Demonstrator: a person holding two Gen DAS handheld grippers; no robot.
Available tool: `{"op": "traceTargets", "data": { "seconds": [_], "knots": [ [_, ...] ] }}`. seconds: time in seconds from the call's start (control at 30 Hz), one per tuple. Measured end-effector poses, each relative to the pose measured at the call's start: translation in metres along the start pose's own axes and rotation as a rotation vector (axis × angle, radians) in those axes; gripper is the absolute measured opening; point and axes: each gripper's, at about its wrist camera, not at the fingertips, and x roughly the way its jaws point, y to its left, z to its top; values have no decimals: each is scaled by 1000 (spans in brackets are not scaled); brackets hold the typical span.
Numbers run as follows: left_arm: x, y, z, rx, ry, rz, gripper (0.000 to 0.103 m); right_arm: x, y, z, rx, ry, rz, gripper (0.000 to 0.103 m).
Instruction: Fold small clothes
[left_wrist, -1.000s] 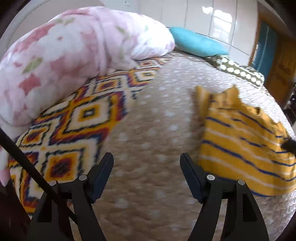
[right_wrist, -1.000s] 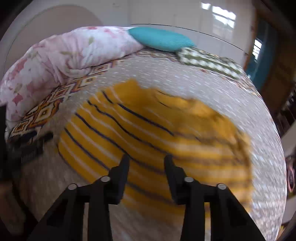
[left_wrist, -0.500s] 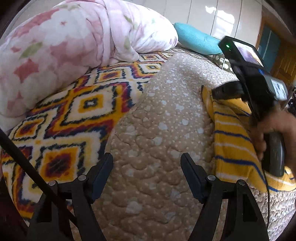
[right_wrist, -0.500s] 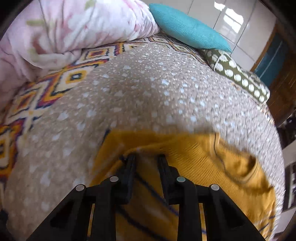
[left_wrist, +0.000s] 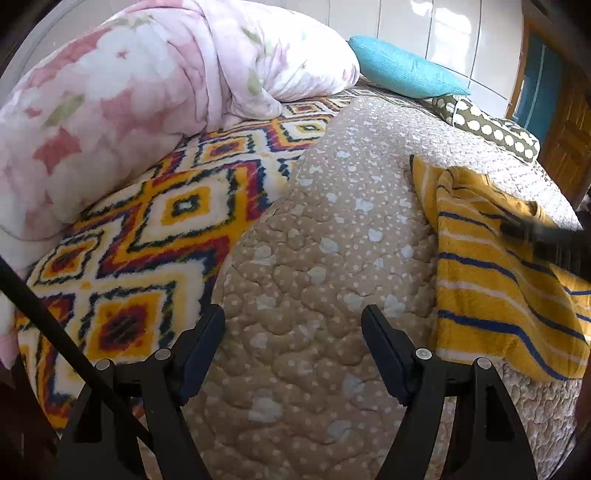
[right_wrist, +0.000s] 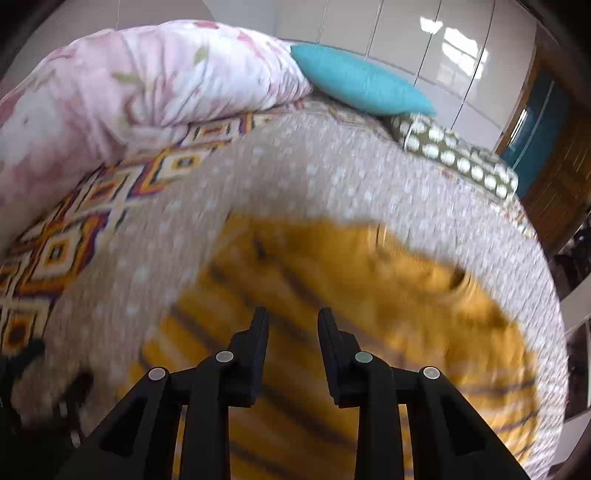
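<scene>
Left wrist view: left tool (left_wrist: 293, 347) jaws wide apart, nothing between, over bare quilt (left_wrist: 332, 240) at frame centre. Striped yellow top (left_wrist: 495, 280) lies at right edge, partly folded.

Right wrist view, blurred: right tool (right_wrist: 291, 325) jaws narrowly apart, empty, above the top's middle. Prob. lining up next fold; needs a hem grab. Plenty of free quilt to the left.

shirt (left_wrist: 495, 280) on bed cover (left_wrist: 325, 258) | rug (left_wrist: 147, 240) left | pillows (right_wrist: 354, 85) behind
</scene>
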Motion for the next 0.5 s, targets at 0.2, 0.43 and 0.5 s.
{"op": "traceTargets", "data": {
  "seconds": [0.2,0.43,0.5],
  "knots": [
    [-9,-3,-1,-14,-23,-5,75,-11,1,-41,41,22,171,29],
    [-16,-15,0,6,-43,-27,75,-49,-67,-69,143,-44,64,30],
    [-18,-18,1,5,-51,-33,75,-50,-101,-81,208,-38,-13,32]
  ]
}}
